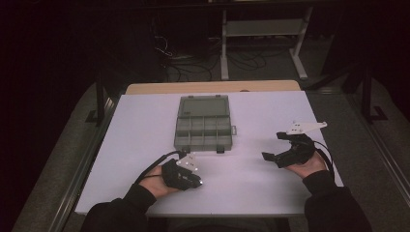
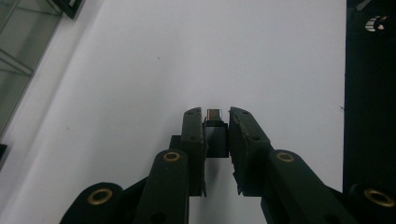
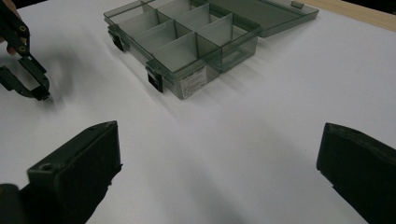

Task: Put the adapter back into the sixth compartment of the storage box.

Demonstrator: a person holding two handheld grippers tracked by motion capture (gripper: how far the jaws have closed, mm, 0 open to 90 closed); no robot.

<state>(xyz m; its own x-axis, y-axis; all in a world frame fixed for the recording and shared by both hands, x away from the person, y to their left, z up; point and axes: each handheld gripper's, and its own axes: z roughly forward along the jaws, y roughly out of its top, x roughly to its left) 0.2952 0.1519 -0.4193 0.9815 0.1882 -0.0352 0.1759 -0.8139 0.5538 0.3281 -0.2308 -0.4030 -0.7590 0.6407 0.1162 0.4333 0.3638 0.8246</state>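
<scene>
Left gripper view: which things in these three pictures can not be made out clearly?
- Small dark part clamped in the left gripper: the jaws cover its sides, so its kind is unclear.
- Compartment box, high view: too dim and small to see any contents.
- Label on the box, right gripper view: print too small.

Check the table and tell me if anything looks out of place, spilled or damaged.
Nothing stands out. The compartment box lies open and flat on the white table, its compartments apparently empty. The left gripper pinches a small dark block; nothing spilled.
</scene>
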